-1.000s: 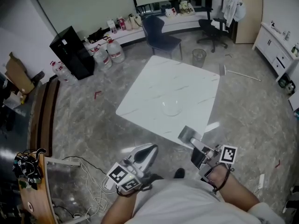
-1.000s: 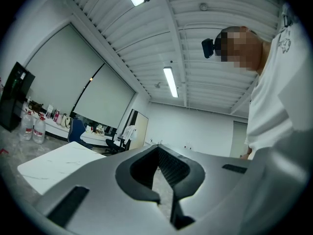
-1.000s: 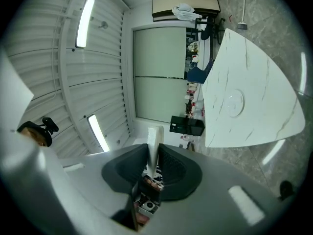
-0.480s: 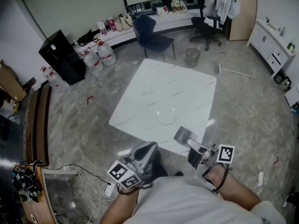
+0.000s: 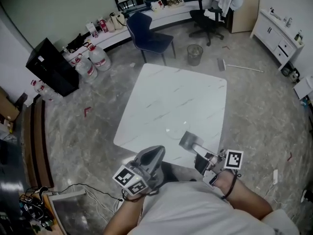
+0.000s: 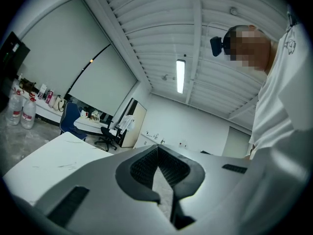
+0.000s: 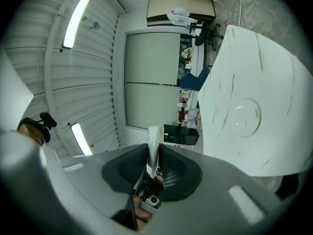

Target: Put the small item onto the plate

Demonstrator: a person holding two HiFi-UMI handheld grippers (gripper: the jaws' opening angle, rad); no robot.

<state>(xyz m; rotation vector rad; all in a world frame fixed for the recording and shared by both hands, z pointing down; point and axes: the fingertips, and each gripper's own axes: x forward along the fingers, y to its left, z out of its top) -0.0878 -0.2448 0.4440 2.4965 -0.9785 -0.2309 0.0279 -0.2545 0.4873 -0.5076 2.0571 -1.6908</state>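
Observation:
A clear glass plate (image 5: 177, 129) lies near the front edge of the white marble table (image 5: 186, 92); in the right gripper view the plate (image 7: 247, 116) shows ahead and to the right of the jaws. My right gripper (image 5: 188, 141) hangs over the table's front edge just short of the plate, shut on a thin white small item (image 7: 153, 148) that sticks up from between its pads. My left gripper (image 5: 154, 154) is held low at the table's near edge, tilted up toward the ceiling, jaws closed together with nothing between them.
Beyond the table stand a dark blue chair (image 5: 146, 37), a waste bin (image 5: 194, 54) and a black office chair (image 5: 209, 18). Water jugs (image 5: 93, 61) and a black cabinet (image 5: 49, 67) are at the far left. A broom (image 5: 239, 67) lies on the floor; cables (image 5: 34, 199) lie lower left.
The person has stepped nearer the table; both grippers now sit closer to its front edge, the right one over it near the plate. The right gripper's hold on the item is unchanged.

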